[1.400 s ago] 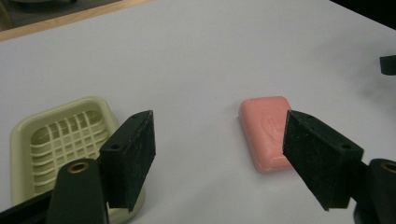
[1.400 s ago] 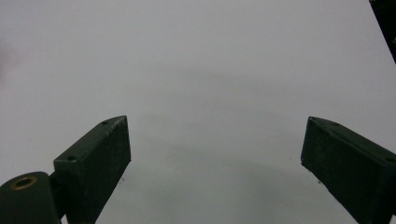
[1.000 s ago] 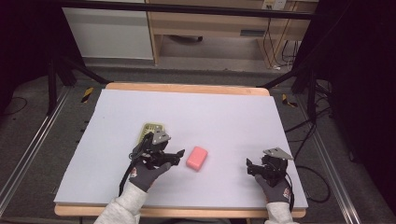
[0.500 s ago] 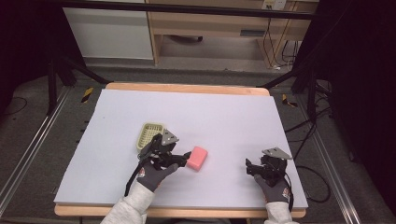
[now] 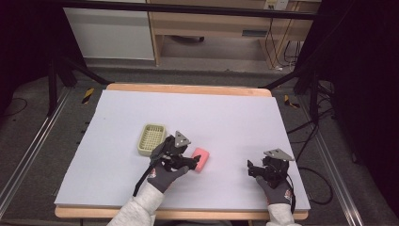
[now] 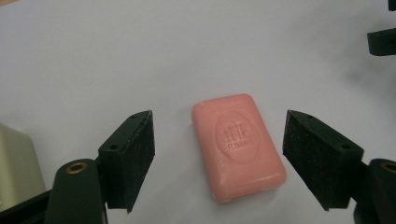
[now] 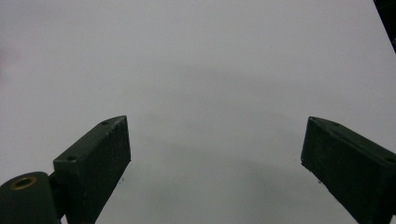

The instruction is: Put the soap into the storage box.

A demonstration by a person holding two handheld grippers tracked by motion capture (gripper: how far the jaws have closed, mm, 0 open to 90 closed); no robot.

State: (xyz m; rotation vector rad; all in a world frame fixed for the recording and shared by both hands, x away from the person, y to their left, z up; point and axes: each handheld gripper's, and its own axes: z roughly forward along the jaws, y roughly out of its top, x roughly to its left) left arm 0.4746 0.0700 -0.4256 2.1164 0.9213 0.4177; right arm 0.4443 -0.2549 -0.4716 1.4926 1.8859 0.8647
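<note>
Since a second ago the left gripper [image 5: 190,162] has slid off the cream soap dish [image 5: 151,139] and across to the pink soap bar [image 5: 201,159], leaving the dish fully uncovered where it was partly hidden before. Soap, dish and the right gripper [image 5: 251,169] sit where they did.

Lying flat on the white table [image 5: 226,117] toward its near edge, the soap bar [image 6: 237,147] has a stamped oval on top whose lettering is too small to read. In the left gripper view it lies between the left gripper's [image 6: 217,161] wide-spread jaws, clear of both pads, so nothing is gripped. From above, the gripper body and gloved hand cover the bar's near-left end. A corner of the dish [image 6: 14,163] is cut off at that view's left edge.

Well apart to the right, the right gripper [image 7: 215,163] rests with its jaws spread wide over bare table, holding nothing.
</note>
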